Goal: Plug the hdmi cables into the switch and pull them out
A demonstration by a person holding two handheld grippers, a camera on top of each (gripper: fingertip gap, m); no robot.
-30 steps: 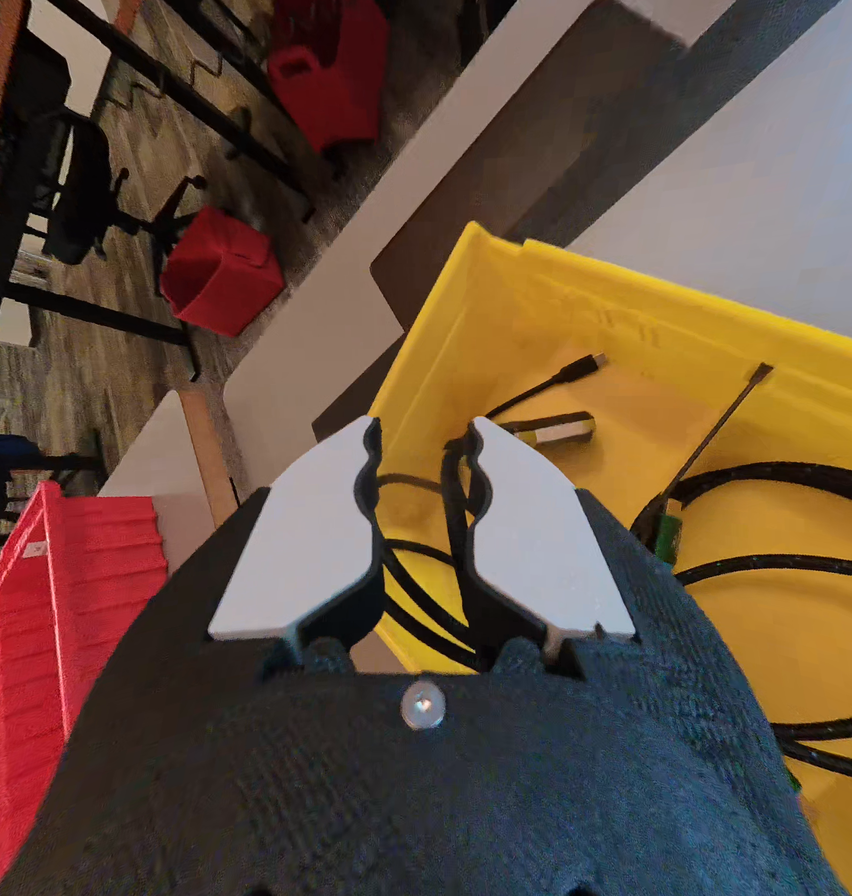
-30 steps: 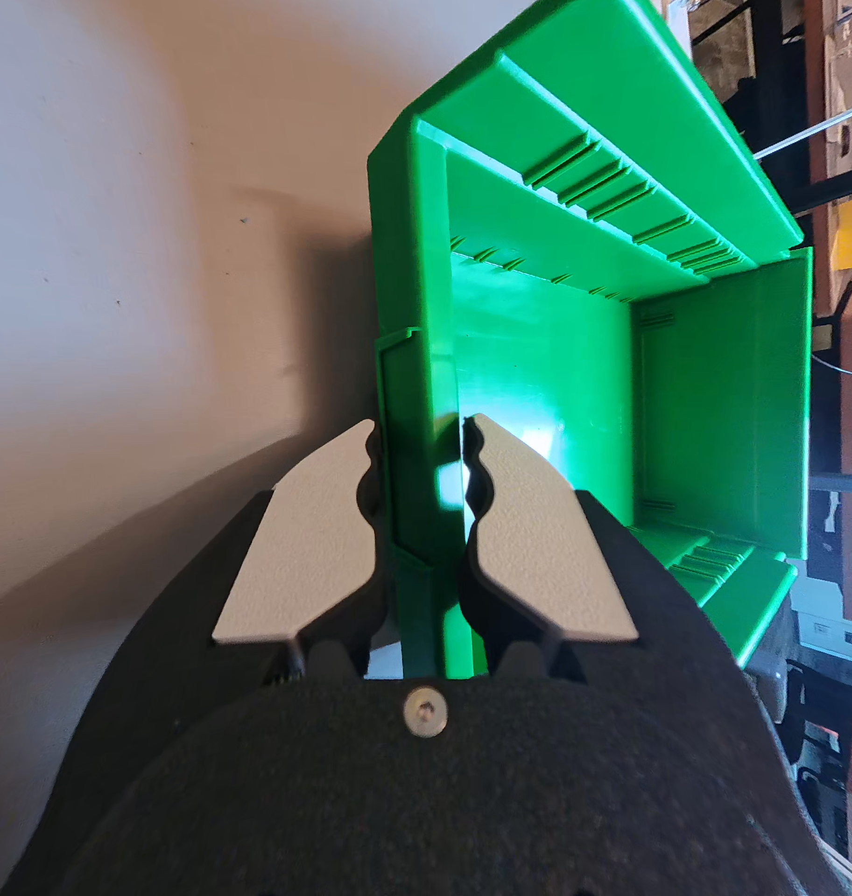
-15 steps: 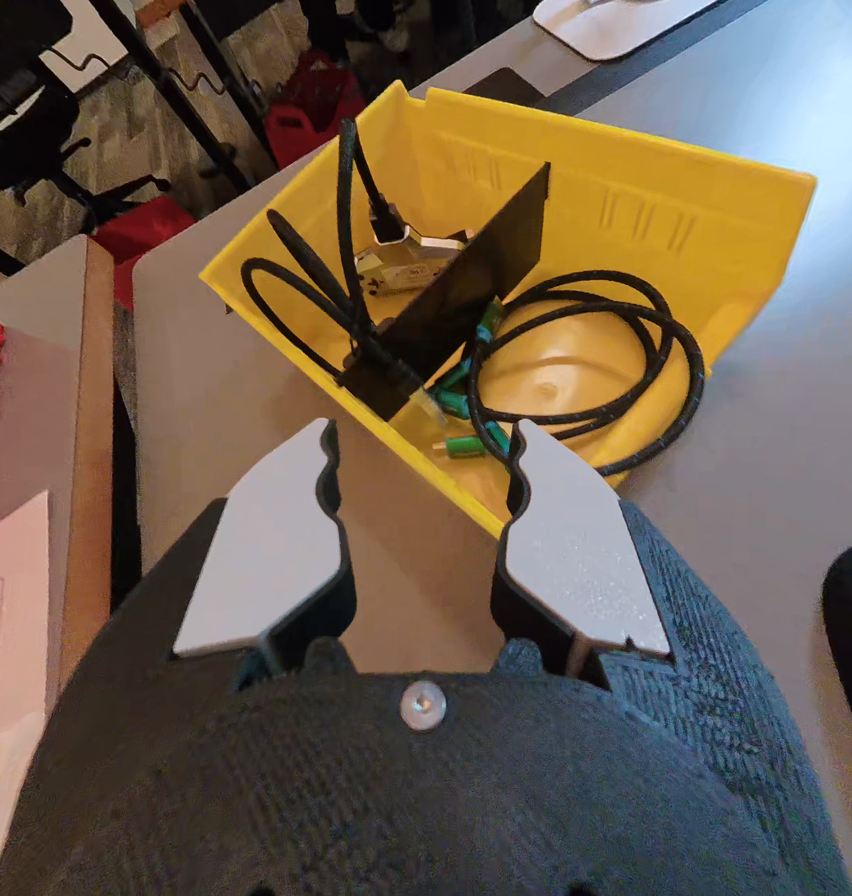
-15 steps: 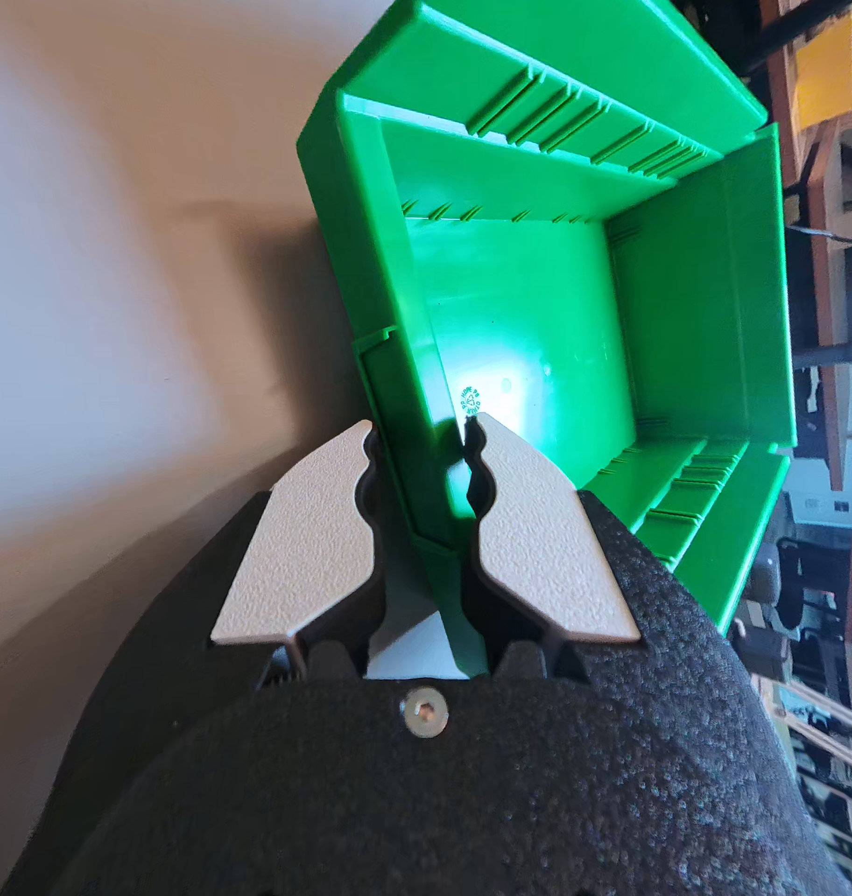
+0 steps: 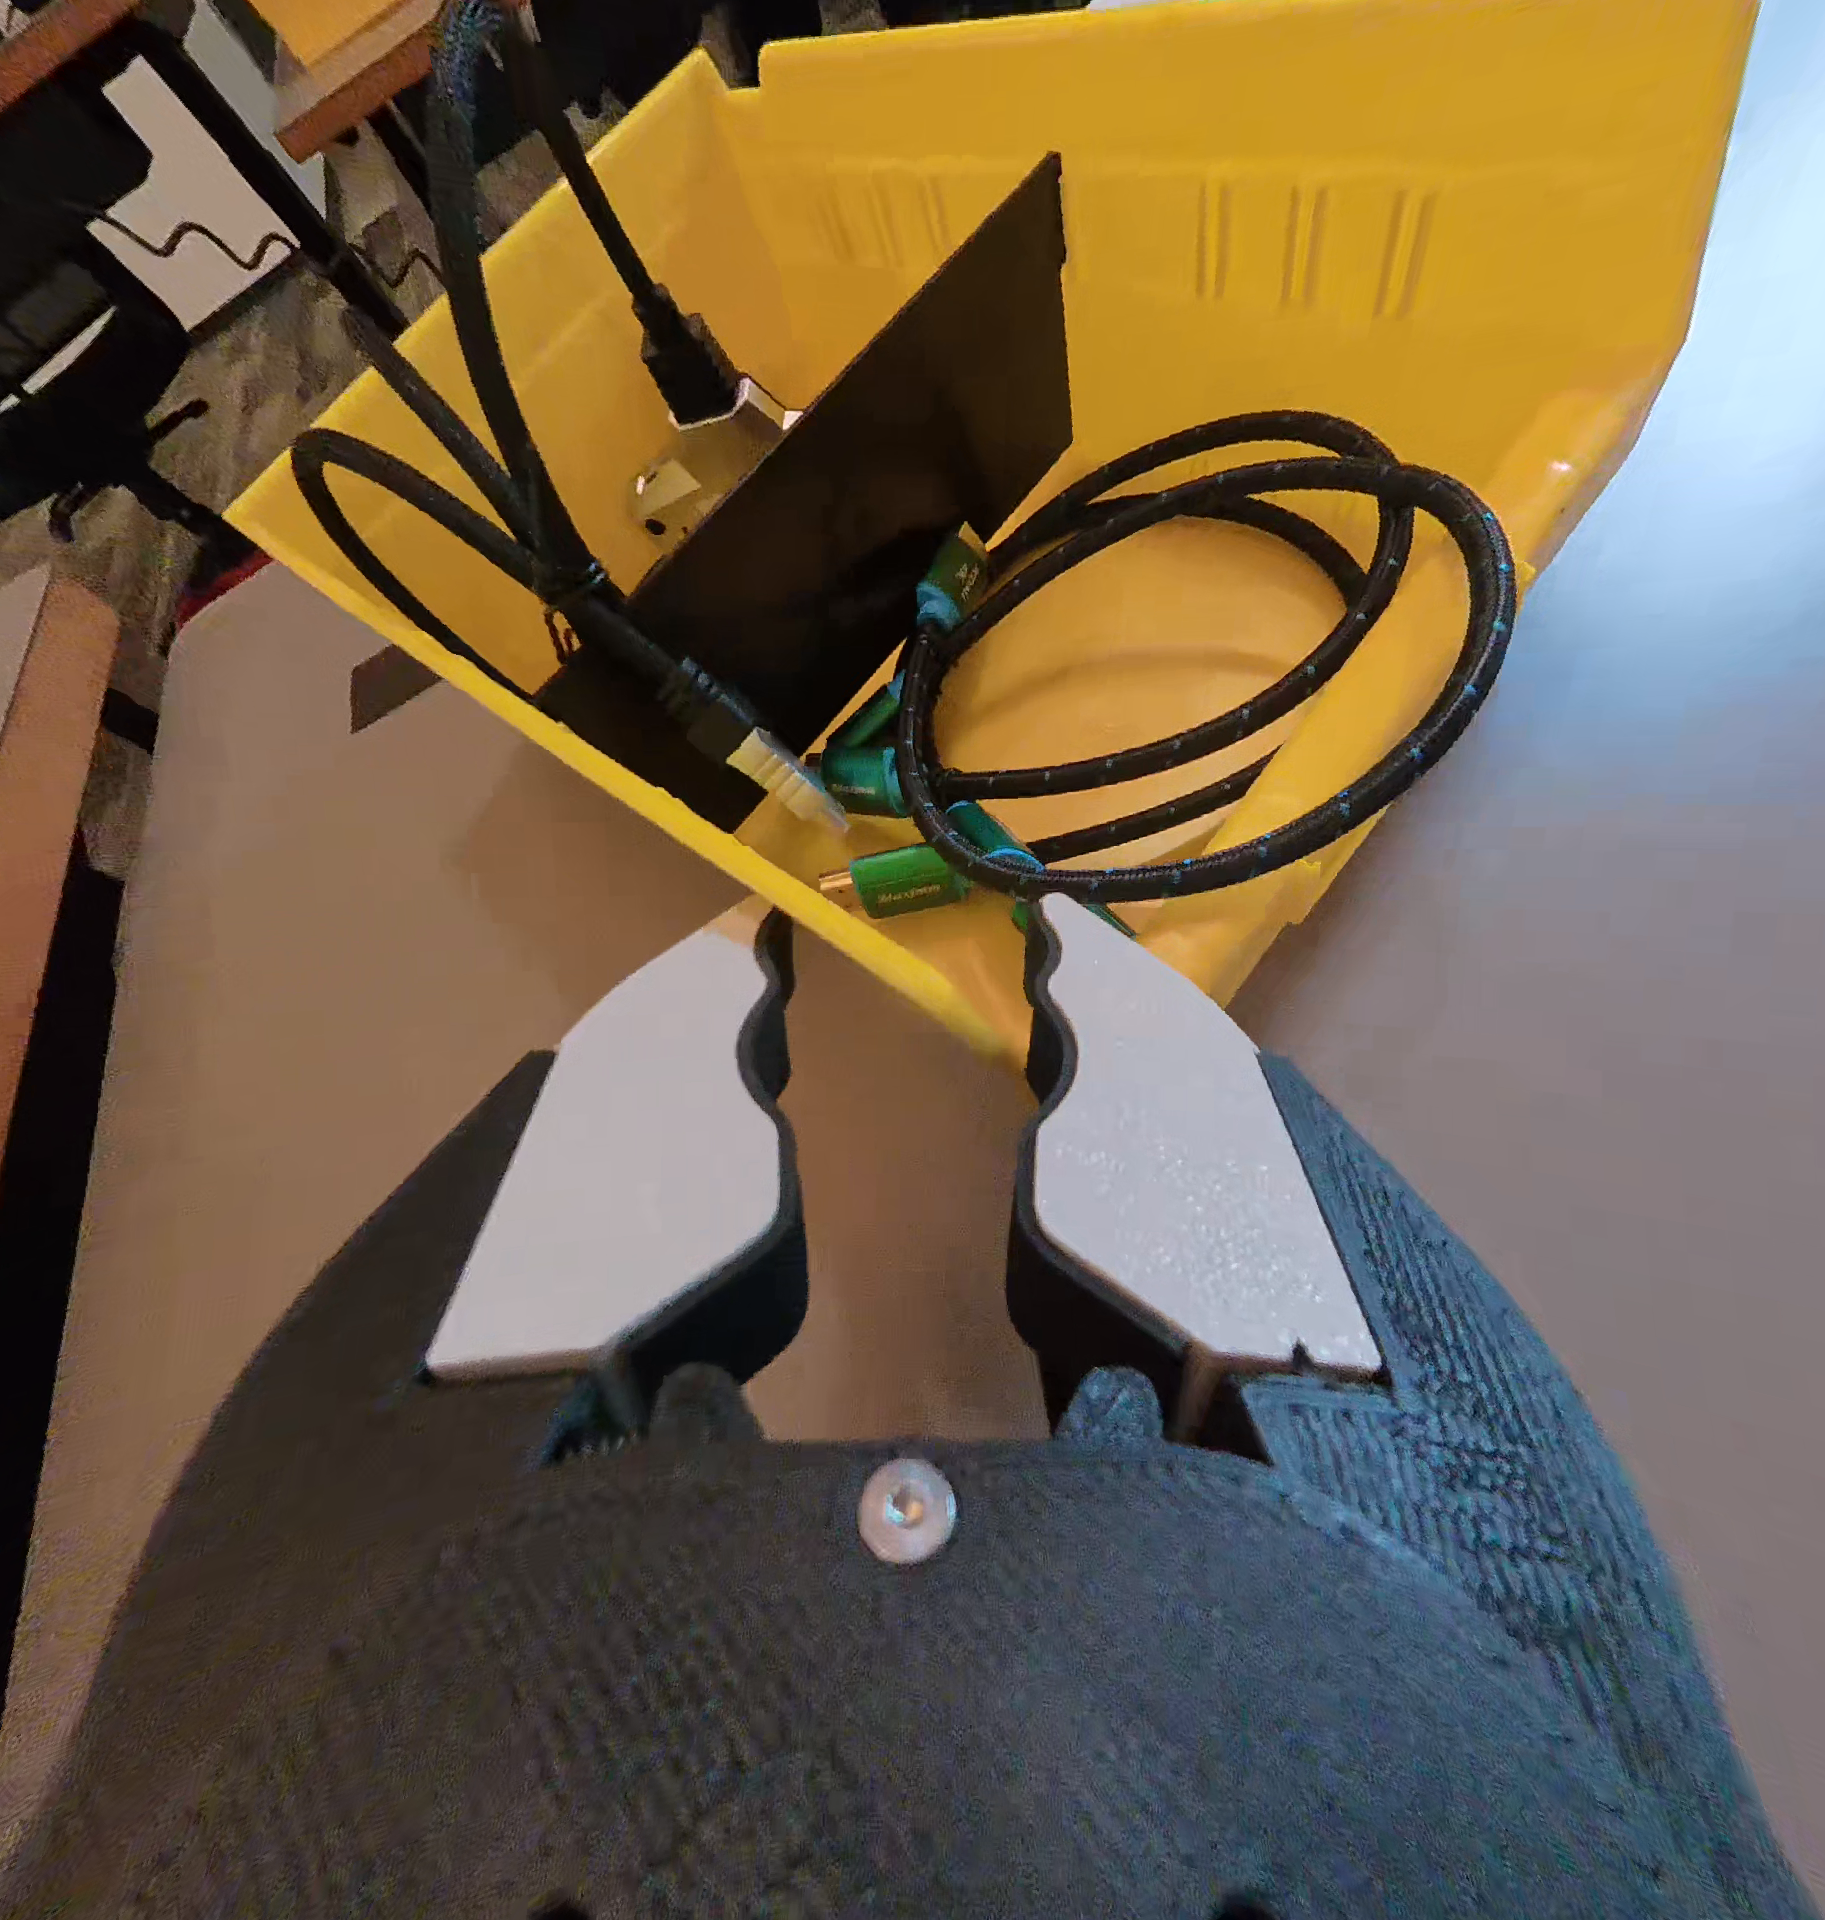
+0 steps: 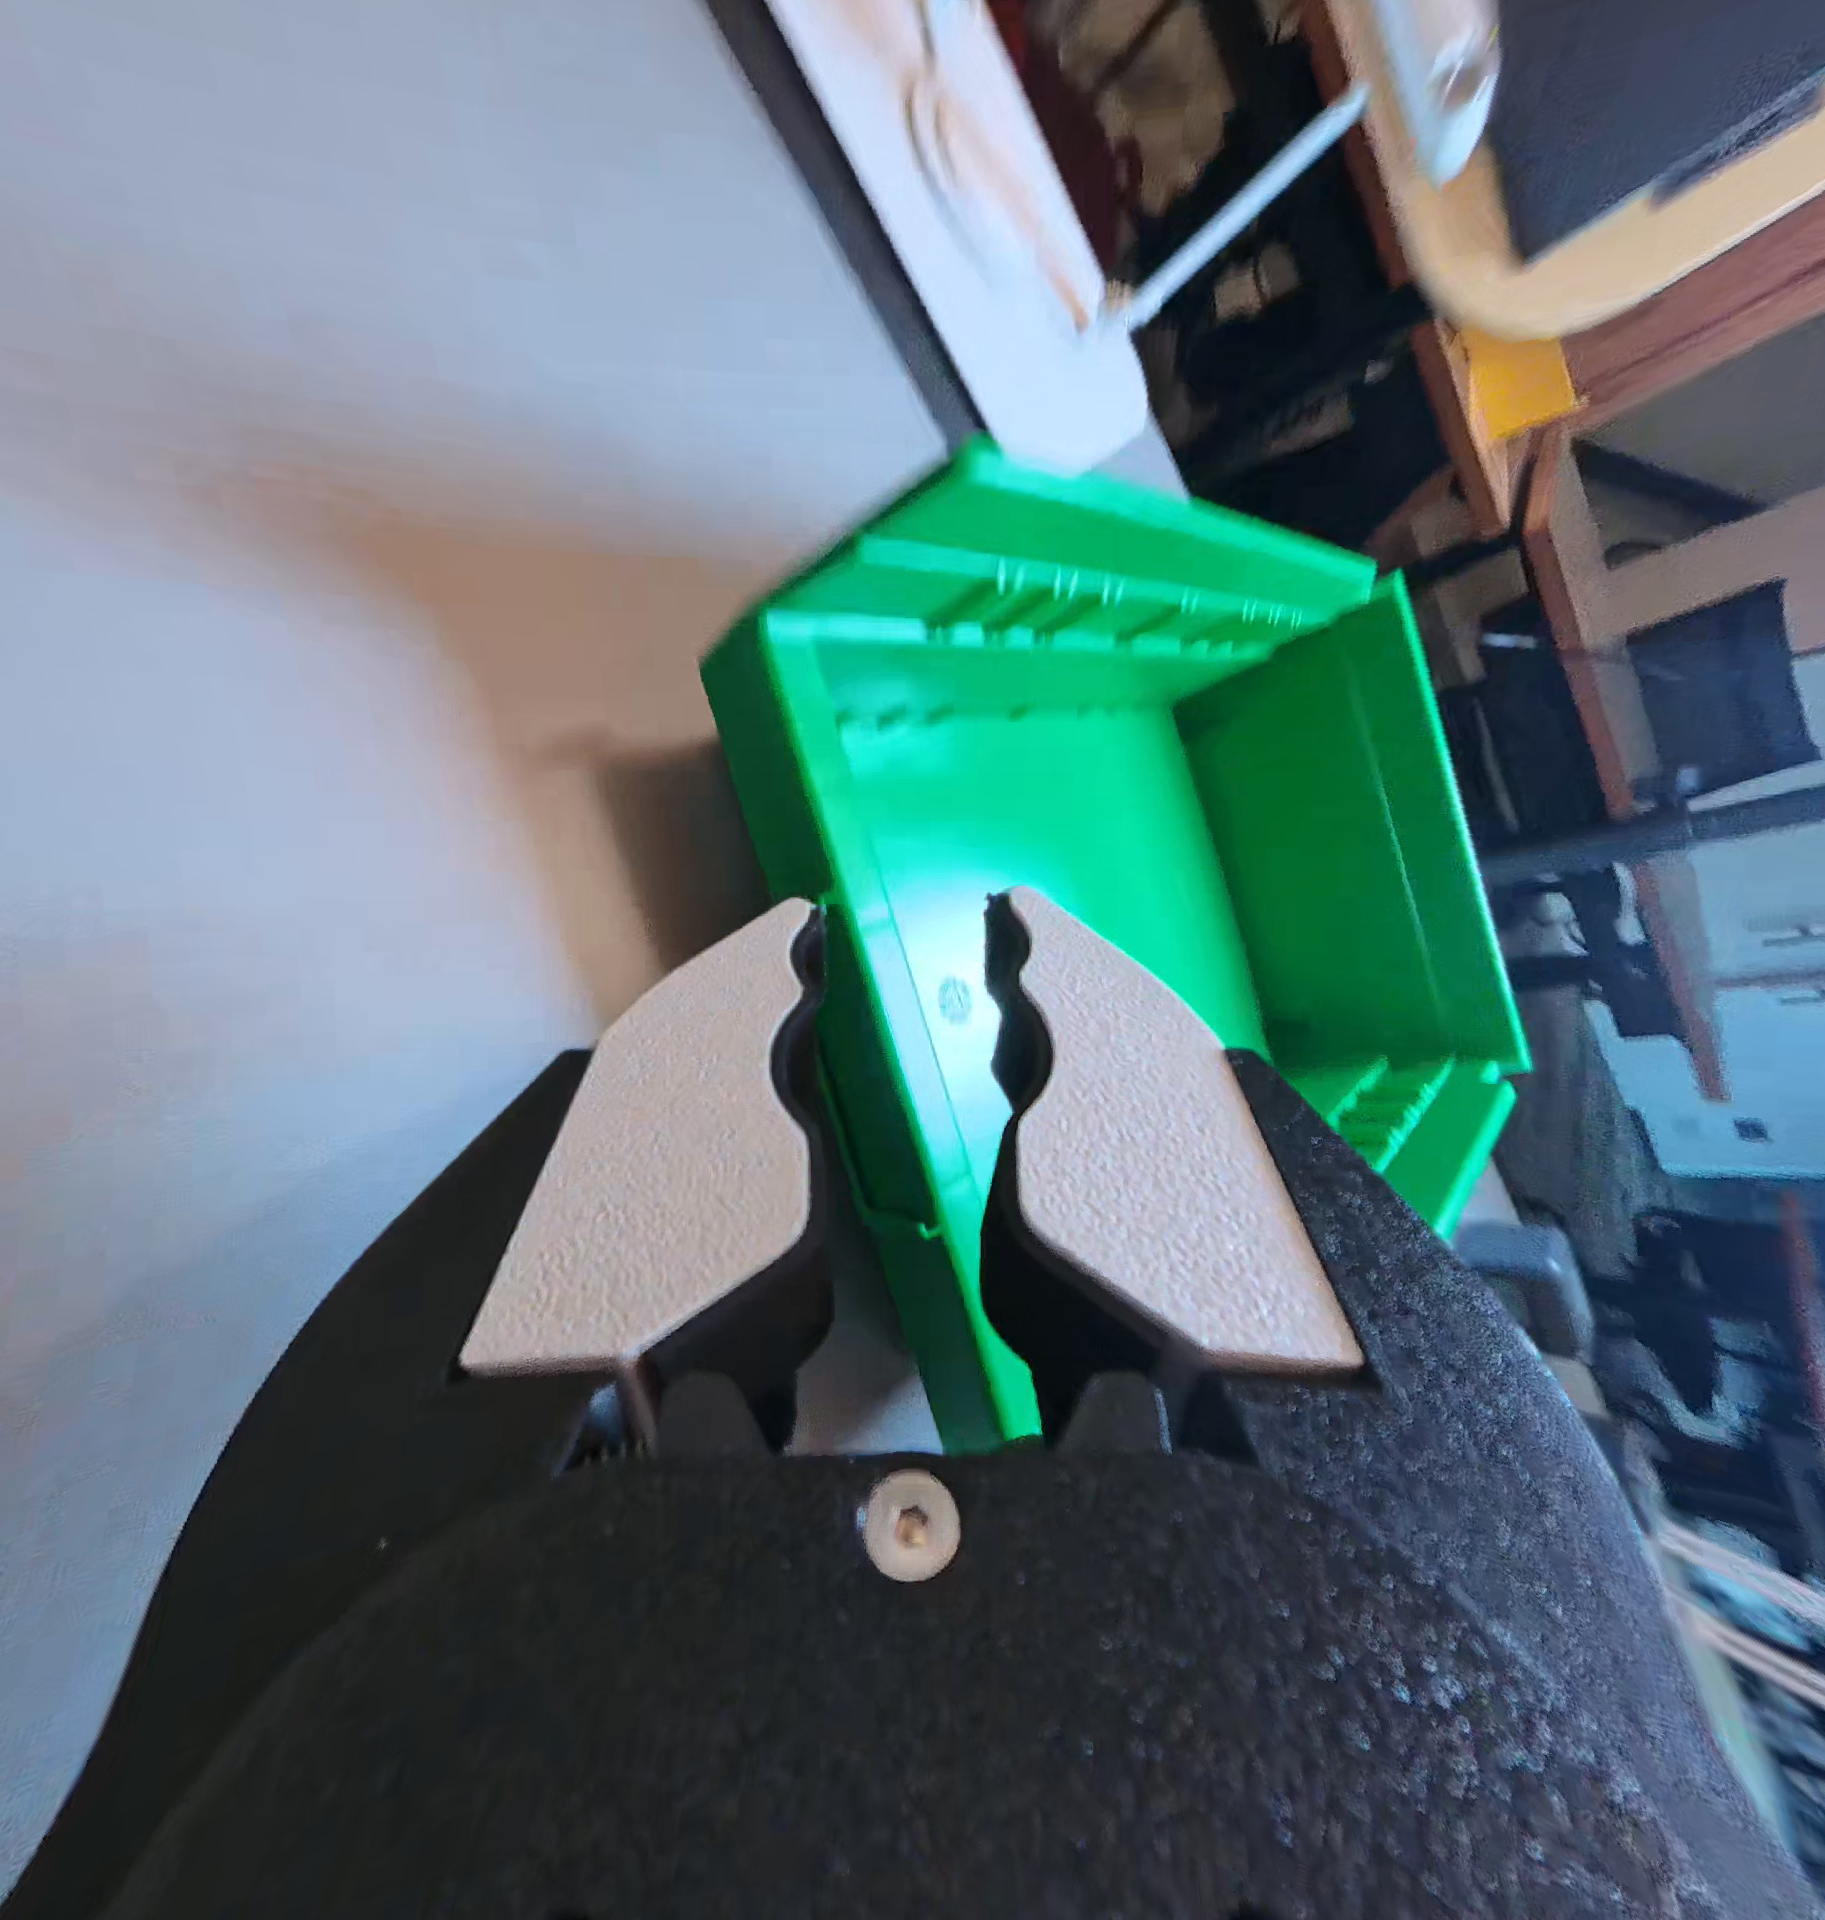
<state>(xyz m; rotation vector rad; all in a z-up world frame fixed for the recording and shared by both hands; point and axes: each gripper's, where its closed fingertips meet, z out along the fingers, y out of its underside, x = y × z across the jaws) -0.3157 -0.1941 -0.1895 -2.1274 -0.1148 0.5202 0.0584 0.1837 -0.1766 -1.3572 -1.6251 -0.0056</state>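
1. We see a yellow bin (image 5: 1303, 208) on the grey worktop (image 5: 368, 987), split by a black divider (image 5: 887, 499).
2. The green bin (image 6: 1334, 831) sits between our right gripper (image 6: 903, 914) jaws, parted around its wall.
3. Coiled HDMI cables (image 5: 1407, 644) lie right of the divider, the silver switch (image 5: 710, 457) left.
4. Our left gripper (image 5: 903, 925) jaws gape wide, empty, at the yellow rim.

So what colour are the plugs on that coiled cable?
Green plugs on a black braided cable with blue flecks; the left wrist view shows them best.
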